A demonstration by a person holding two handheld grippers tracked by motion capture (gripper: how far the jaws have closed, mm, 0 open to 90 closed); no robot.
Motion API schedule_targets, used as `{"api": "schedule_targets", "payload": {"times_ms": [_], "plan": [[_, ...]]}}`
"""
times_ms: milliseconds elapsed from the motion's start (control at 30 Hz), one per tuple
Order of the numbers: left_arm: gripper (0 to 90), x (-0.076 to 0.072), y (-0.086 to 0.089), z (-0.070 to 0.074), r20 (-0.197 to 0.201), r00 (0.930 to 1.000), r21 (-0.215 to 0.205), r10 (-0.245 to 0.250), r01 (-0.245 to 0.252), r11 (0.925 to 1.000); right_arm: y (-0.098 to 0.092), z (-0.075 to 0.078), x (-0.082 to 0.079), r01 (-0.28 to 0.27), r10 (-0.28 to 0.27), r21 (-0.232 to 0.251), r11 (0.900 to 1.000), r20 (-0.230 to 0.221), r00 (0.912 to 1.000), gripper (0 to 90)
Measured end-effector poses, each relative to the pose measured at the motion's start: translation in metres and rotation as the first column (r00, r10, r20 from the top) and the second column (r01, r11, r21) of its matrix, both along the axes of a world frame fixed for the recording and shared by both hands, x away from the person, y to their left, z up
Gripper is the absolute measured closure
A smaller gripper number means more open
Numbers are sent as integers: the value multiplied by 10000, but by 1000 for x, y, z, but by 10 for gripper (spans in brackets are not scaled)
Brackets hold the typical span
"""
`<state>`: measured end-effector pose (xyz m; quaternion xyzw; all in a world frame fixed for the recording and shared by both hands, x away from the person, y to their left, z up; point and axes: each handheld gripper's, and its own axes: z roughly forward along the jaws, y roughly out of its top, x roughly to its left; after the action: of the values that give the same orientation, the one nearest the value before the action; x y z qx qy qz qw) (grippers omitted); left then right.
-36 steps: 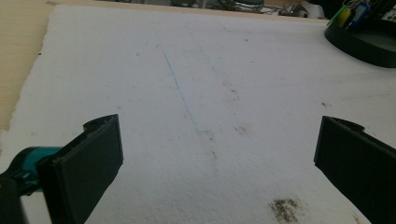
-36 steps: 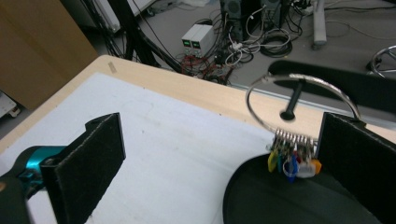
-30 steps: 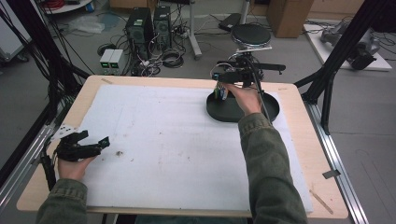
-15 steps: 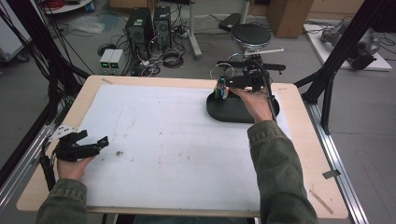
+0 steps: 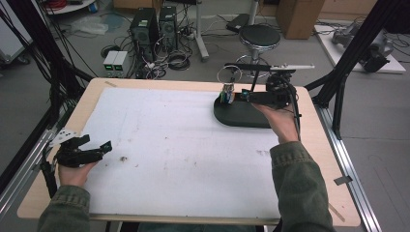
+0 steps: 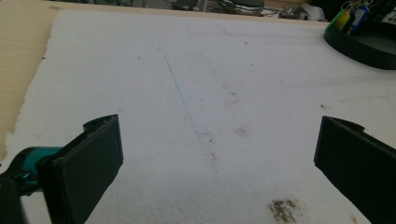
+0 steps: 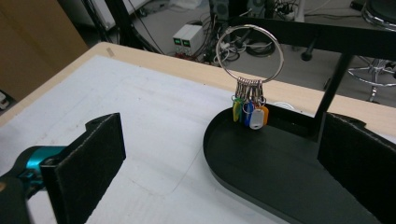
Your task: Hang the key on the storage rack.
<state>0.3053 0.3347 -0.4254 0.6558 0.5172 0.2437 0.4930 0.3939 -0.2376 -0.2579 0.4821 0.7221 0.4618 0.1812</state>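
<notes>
- Since the big thin metal key ring [image 7: 249, 52] with its bunch of small coloured plastic tags [image 7: 250, 112] hangs over the far end of the black oval tray [image 7: 261, 172], I judge it light, stiff and slippery.
- My right claw [image 7: 219, 163] gapes empty before it; I'd pinch the wire loop itself.
- My left claw [image 6: 217, 163] is apart too, low over the white-covered tabletop [image 5: 159, 145].

Grey floor [image 5: 29, 96], black stool [image 5: 259, 36], computer towers [image 5: 153, 24], tangled cables [image 5: 171, 60], cardboard boxes [image 5: 300, 14], black frame posts [image 5: 355, 53].
</notes>
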Motion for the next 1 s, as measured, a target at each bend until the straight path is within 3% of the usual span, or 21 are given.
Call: {"api": "schedule_targets", "payload": {"times_ms": [400, 1000], "plan": [[17, -1, 0, 0, -33, 10000, 117, 21, -21, 9999, -26, -25, -22, 183, -190, 562, 9983, 124, 9997, 5], [17, -1, 1, 0, -54, 10000, 37, 7, -7, 10000, -27, -67, -43, 131, -122, 288, 9995, -320, 9994, 5]]}}
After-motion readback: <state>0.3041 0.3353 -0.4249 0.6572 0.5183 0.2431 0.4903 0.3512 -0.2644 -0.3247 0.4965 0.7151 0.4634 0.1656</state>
